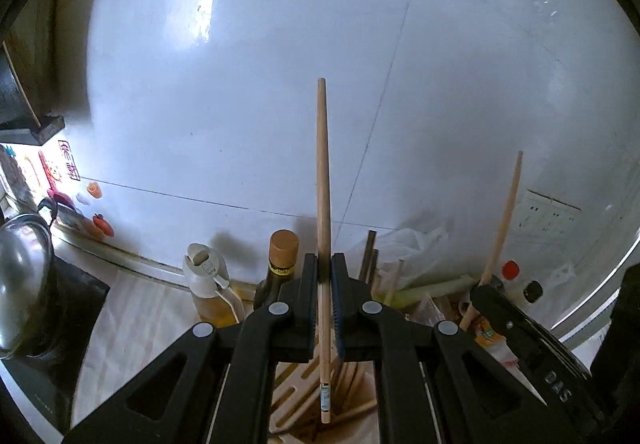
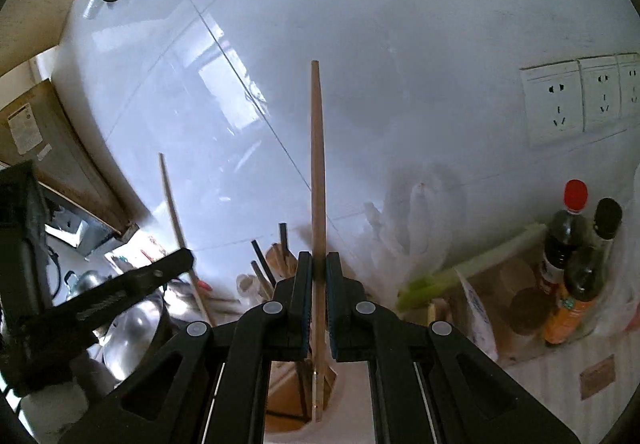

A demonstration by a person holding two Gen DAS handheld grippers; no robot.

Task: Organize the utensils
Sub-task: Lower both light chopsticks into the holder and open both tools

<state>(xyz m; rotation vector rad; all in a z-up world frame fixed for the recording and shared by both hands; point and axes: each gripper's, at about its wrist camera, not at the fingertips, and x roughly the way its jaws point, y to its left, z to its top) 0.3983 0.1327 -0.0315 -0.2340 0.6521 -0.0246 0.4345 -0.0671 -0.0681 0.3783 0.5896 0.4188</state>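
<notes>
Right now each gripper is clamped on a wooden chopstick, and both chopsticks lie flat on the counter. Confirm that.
Not quite. The left gripper and right gripper are each clamped on a wooden chopstick, but neither lies flat: both stick up in front of the white tiled wall, as each wrist view shows.
</notes>
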